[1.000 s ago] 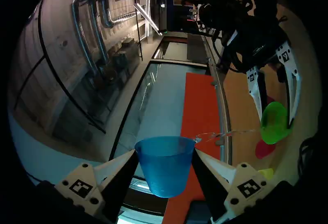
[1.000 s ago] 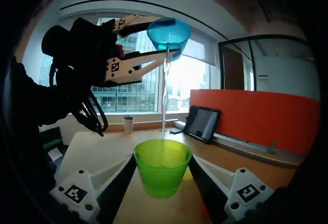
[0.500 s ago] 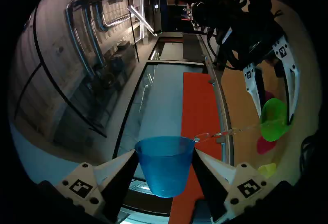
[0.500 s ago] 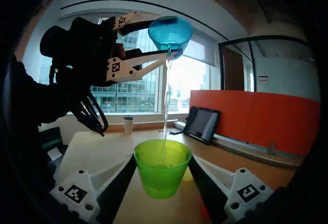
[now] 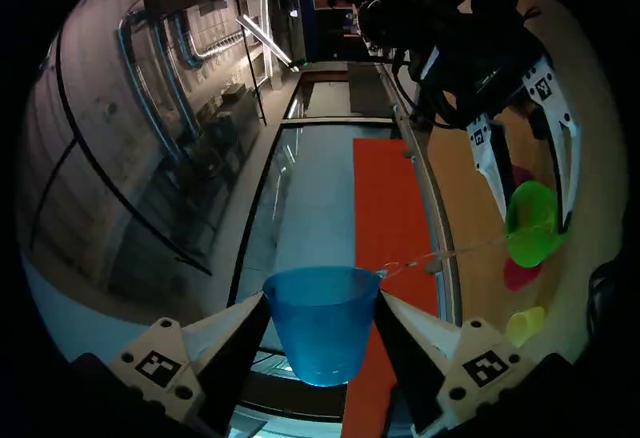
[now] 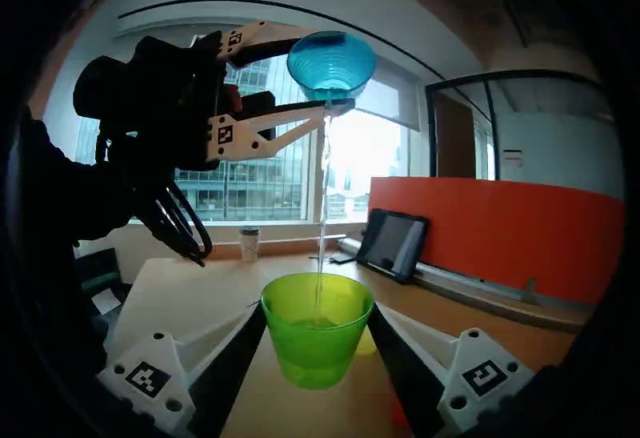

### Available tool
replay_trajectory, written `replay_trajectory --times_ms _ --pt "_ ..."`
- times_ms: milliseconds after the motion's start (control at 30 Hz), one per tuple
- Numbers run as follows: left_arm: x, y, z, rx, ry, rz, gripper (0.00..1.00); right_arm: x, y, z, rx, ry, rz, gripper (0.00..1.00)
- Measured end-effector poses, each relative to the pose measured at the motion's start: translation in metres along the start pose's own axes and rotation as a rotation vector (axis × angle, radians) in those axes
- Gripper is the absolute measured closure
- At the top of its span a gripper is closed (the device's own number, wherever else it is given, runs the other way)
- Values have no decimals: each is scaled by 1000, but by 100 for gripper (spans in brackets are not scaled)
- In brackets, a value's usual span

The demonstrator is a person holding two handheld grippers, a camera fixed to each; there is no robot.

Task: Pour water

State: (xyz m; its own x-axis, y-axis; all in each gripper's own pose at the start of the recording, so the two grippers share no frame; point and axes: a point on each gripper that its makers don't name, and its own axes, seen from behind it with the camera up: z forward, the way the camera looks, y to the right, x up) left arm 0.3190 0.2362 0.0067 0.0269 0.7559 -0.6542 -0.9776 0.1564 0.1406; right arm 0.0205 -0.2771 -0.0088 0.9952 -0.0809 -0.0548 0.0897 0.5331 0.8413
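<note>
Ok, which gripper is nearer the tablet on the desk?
Right. The right gripper holds the green cup low over the desk, with the tablet just beyond it. The left gripper is well above, tipping the blue cup.

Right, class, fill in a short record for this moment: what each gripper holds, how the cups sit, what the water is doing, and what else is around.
left hand-held gripper: shut on blue cup, held high and tipped over
right hand-held gripper: shut on green cup, upright, below the blue cup
water stream: thin, falling from the blue cup's rim into the green cup
green cup contents: partly filled
table: tablet propped up; yellow cup
by the window: lidded cup
</note>
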Motion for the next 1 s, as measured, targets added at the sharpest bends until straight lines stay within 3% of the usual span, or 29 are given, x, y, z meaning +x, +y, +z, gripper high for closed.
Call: replay_trajectory --times_ms 400,700,1000 --pt "8 4 -1 -2 8 68 14 -1 2 -1 -4 4 0 9" --pt "14 9 0 -8 16 163 14 0 5 -1 -8 7 2 9" --pt "20 13 1 -16 31 210 14 0 7 0 -13 11 6 9"
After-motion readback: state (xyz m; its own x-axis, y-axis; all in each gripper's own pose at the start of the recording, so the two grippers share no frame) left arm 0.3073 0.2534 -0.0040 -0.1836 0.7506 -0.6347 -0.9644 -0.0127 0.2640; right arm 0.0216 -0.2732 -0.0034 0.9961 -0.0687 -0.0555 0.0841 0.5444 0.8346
